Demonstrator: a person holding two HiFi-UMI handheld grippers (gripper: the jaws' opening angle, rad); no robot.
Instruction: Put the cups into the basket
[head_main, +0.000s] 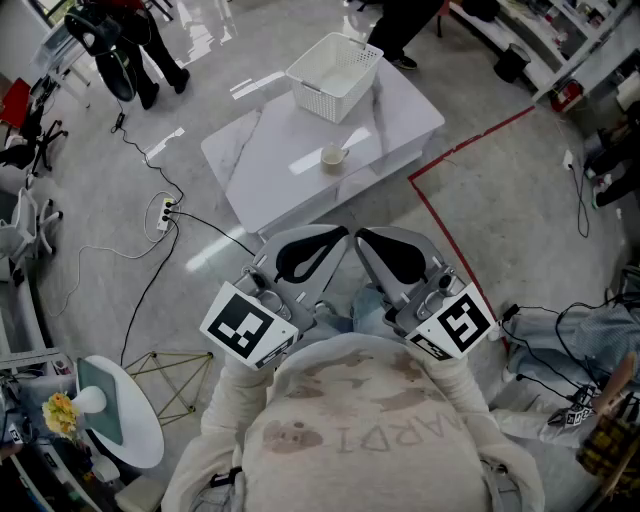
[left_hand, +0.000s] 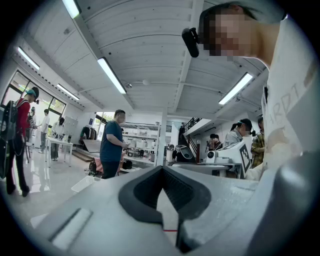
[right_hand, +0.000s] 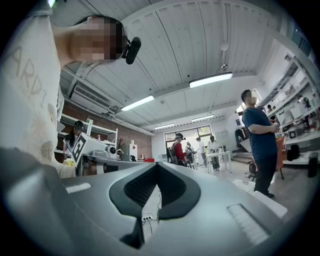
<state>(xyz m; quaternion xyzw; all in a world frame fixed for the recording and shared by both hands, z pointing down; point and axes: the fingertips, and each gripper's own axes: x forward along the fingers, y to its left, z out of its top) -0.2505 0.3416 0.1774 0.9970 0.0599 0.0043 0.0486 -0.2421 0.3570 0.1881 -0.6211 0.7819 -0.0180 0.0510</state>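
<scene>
In the head view, a small pale cup (head_main: 331, 157) stands on the white marble-look table (head_main: 262, 165). A white slatted basket (head_main: 322, 100) sits at the table's far corner, a little beyond the cup. My left gripper (head_main: 343, 234) and right gripper (head_main: 361, 236) are held close to my chest, well short of the table, their tips almost side by side. Both are shut with nothing between the jaws. The left gripper view (left_hand: 161, 169) and the right gripper view (right_hand: 156, 165) look out across the room; neither shows the cup.
A power strip (head_main: 164, 212) with cables lies on the floor left of the table. A red tape line (head_main: 452, 242) runs along the floor at right. A round white side table (head_main: 125, 425) stands at lower left. A person in blue (left_hand: 112, 145) stands beyond the table.
</scene>
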